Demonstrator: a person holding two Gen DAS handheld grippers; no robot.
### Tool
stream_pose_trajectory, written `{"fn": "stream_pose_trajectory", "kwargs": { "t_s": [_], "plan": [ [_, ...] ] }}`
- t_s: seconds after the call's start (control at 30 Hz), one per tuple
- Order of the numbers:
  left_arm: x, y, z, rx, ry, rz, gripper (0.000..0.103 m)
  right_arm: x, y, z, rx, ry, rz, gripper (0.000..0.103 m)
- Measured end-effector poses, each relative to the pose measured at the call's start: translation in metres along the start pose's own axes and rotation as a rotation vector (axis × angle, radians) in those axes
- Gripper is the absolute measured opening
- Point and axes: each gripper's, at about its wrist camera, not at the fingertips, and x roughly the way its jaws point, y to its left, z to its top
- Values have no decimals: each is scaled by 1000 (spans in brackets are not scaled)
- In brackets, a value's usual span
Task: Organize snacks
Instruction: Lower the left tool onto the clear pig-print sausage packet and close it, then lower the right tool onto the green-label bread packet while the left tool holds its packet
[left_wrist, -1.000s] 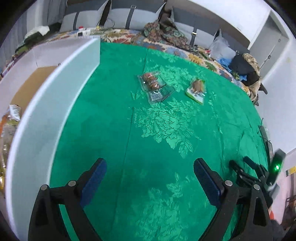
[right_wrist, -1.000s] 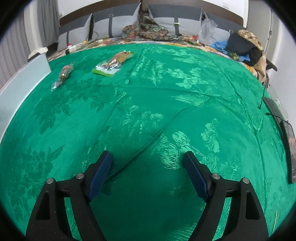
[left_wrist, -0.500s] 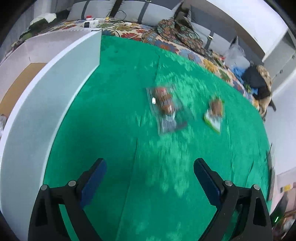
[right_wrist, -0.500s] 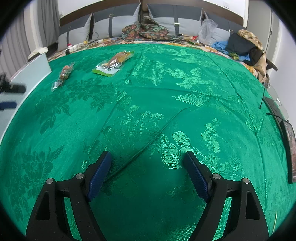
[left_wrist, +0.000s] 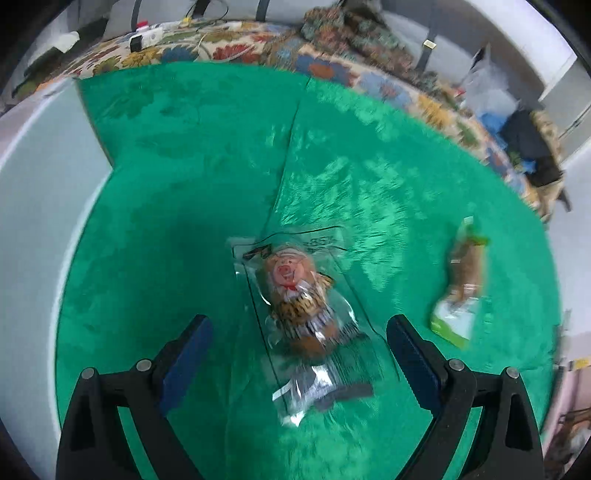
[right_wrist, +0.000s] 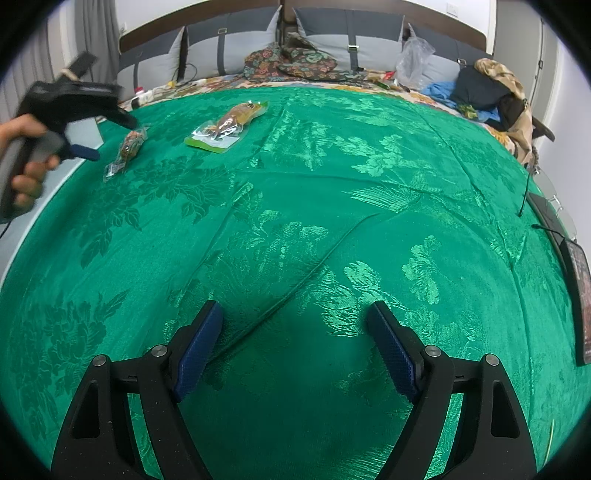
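Observation:
A clear-wrapped brown snack with a cartoon face (left_wrist: 299, 295) lies on the green cloth, just ahead of and between the fingers of my open left gripper (left_wrist: 299, 347). It also shows in the right wrist view (right_wrist: 127, 149). A second snack in a green and white pack (left_wrist: 463, 284) lies to its right, and shows in the right wrist view (right_wrist: 227, 123). My right gripper (right_wrist: 295, 343) is open and empty, low over the cloth, far from both snacks. In the right wrist view the left gripper (right_wrist: 94, 133), held by a hand, hovers above the clear-wrapped snack.
A white box wall (left_wrist: 40, 206) runs along the left of the green cloth (left_wrist: 369, 184). Pillows, clothes and a plastic bag (right_wrist: 413, 62) lie at the far edge of the bed. A dark flat device (right_wrist: 578, 284) and a cable lie at the right edge.
My left gripper has moved forward over the cloth and now stands right over the clear-wrapped snack. It has entered the right wrist view at the left. My right gripper has not moved.

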Motion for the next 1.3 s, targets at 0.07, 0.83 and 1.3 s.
{"fn": "stream_pose_trajectory", "kwargs": {
  "t_s": [0.07,0.83,1.3],
  "plan": [
    [4,-6,1,21,-31,59,97,0,0,0,0,0,0,84],
    [-64,22,-117,284,-91,6,30,-1,2,-2,1,0,3,85],
    [-44,13,-128,343,-114,57,89,-1,1,-2,1,1,3,85]
  ]
}}
